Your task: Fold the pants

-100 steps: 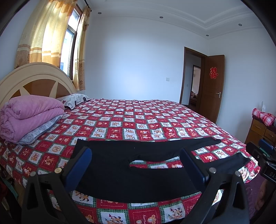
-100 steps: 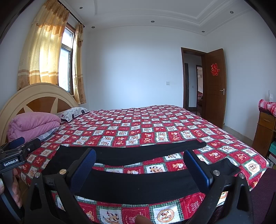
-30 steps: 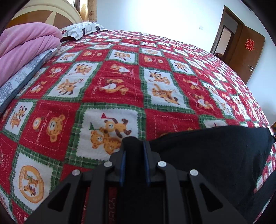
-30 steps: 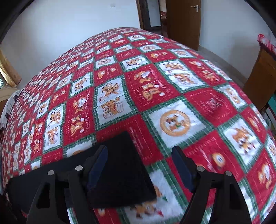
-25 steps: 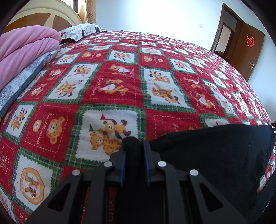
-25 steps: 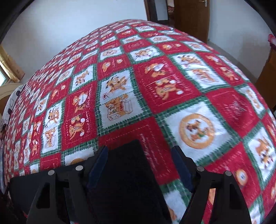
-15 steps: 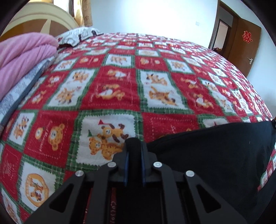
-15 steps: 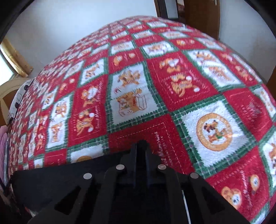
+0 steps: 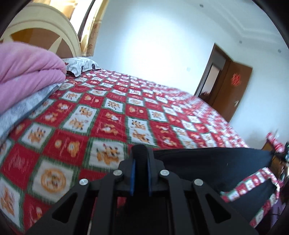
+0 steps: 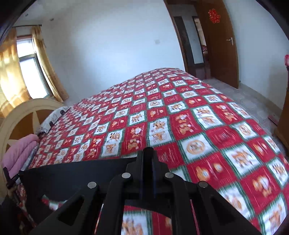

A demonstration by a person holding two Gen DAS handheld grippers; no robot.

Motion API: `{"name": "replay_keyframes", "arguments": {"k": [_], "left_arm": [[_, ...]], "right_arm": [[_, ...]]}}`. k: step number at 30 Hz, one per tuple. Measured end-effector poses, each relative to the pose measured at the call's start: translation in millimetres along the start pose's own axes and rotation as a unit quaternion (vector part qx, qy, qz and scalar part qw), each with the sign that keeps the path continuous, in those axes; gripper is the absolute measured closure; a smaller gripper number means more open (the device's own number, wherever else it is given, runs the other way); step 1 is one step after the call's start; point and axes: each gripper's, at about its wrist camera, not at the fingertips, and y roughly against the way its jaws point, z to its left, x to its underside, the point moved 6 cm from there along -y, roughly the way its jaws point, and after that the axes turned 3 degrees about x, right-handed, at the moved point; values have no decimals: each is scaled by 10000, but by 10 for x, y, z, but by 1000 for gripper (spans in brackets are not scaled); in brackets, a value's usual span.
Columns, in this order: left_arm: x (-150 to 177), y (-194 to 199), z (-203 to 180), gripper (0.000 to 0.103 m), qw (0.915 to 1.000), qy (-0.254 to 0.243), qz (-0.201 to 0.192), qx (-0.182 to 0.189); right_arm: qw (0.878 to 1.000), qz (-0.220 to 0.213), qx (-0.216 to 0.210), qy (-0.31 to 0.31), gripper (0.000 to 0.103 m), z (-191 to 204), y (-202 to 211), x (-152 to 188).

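Two handheld grippers lift black pants off a bed covered in a red, green and white cartoon-patch quilt. The left gripper has its jaws pressed together on a fold of the black cloth at one end of the garment, the blue pads squeezing the fabric between them. From there the pants stretch away to the right as a taut dark band held just above the quilt's near edge, with a strip of quilt showing below it.

The right gripper is likewise clamped on the pants, its jaws closed on the cloth at the opposite end; from this side the fabric runs off to the left toward the head of the bed. Both views are blurred, and the lower part of the garment is hidden behind the gripper frames.

A folded pink blanket sits on a grey one at the head of the bed, beside a patterned pillow and a rounded cream headboard. A brown door with a red ornament stands open in the far wall, and yellow curtains frame a bright window.
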Motion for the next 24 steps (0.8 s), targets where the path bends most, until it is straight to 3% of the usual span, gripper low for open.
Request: {"name": "replay_keyframes", "arguments": {"k": [7,17,21,24], "left_arm": [[478,377,-34,92,9988,3,-241,433],[1052,578,55,91,9981,-136,1,598],[1167,685,98,79,9983,-222,64,542],[1235,778,166,65,9986,-229,115,465]], "right_arm": [[9990,77,16,-430,96,-404,506,731],[9975,307,210,-603,95,-600,738,1385],[9965,385,266,-688,87,-692,809,1520],[9958,278,379,-781,85,-726,931,1547]]}}
